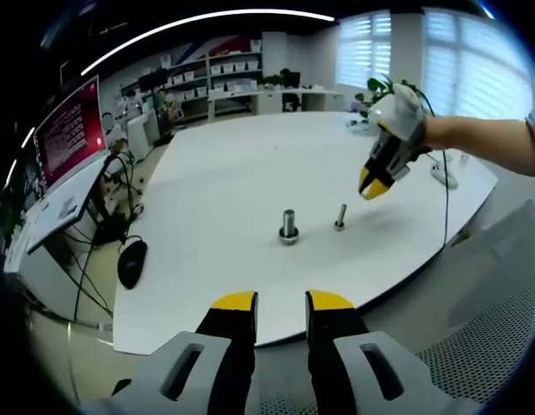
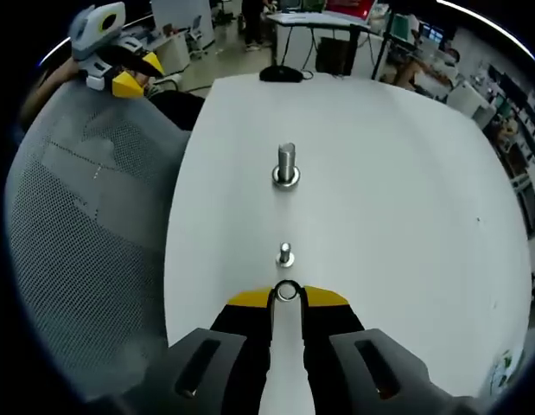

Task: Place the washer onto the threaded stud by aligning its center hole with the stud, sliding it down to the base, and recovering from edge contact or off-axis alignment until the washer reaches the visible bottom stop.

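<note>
1. Right gripper [image 2: 287, 298]: yellow-tipped jaws clamped on a small silver metal washer [image 2: 287, 291], held edge-on just short of the small threaded steel stud [image 2: 285, 254].
2. Left gripper [image 1: 281, 303]: jaws parted, nothing between them, nearer than the stud.
3. Larger steel bolt [image 2: 286, 165] stands beyond the stud on the white table [image 2: 397, 173].

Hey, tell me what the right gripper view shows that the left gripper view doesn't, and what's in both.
Right gripper view alone: the washer pinched between the right gripper fingers, close to the small stud, and the mesh chair back beside the table.

Left gripper view alone: the red monitor on a side desk, the window blinds, and a person's forearm holding the right gripper.

Shared: the white table, the small stud, the large stud, and a black mouse.
</note>
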Tool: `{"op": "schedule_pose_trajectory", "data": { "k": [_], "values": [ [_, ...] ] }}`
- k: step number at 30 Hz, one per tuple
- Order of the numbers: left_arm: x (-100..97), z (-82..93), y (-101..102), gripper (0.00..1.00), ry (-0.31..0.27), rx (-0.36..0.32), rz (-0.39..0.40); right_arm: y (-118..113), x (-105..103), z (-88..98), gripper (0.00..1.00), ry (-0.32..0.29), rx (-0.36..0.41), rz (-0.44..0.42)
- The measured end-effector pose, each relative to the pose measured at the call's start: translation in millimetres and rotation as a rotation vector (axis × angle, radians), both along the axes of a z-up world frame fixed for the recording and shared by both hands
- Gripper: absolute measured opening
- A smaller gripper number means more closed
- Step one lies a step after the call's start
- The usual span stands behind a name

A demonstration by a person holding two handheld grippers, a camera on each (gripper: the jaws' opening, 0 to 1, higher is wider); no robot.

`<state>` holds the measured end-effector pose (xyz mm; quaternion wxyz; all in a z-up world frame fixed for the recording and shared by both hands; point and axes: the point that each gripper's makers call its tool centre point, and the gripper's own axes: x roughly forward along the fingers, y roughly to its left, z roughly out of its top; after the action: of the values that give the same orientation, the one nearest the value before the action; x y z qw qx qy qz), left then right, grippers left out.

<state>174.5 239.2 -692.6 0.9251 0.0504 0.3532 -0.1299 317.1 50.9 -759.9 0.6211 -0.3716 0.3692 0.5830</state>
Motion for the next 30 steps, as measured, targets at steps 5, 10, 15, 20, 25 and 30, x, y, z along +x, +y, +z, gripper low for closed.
{"op": "schedule_pose_trajectory", "data": {
  "k": [5, 10, 15, 20, 25, 30],
  "values": [
    [0.3, 0.3, 0, 0.2, -0.003, -0.003, -0.001, 14, -2, 0.3, 0.14, -0.029, -0.023, 0.055],
    [0.6, 1.3, -1, 0.2, -0.009, -0.004, -0.002, 22, 1, -5.0, 0.14, -0.04, -0.05, 0.073],
    [0.5, 1.0, -1, 0.2, -0.008, -0.005, -0.003, 24, 2, -15.5, 0.14, -0.037, -0.091, 0.087],
    [0.5, 0.9, 0, 0.19, -0.008, -0.002, 0.002, 27, 4, -20.7, 0.14, -0.034, -0.104, 0.091],
    [0.5, 1.1, 0, 0.19, -0.009, -0.003, 0.002, 27, 4, -27.5, 0.14, -0.028, -0.126, 0.101],
    [1.0, 1.7, 1, 0.19, -0.012, -0.005, 0.007, 27, 7, -41.7, 0.14, -0.018, -0.166, 0.11]
  ]
}}
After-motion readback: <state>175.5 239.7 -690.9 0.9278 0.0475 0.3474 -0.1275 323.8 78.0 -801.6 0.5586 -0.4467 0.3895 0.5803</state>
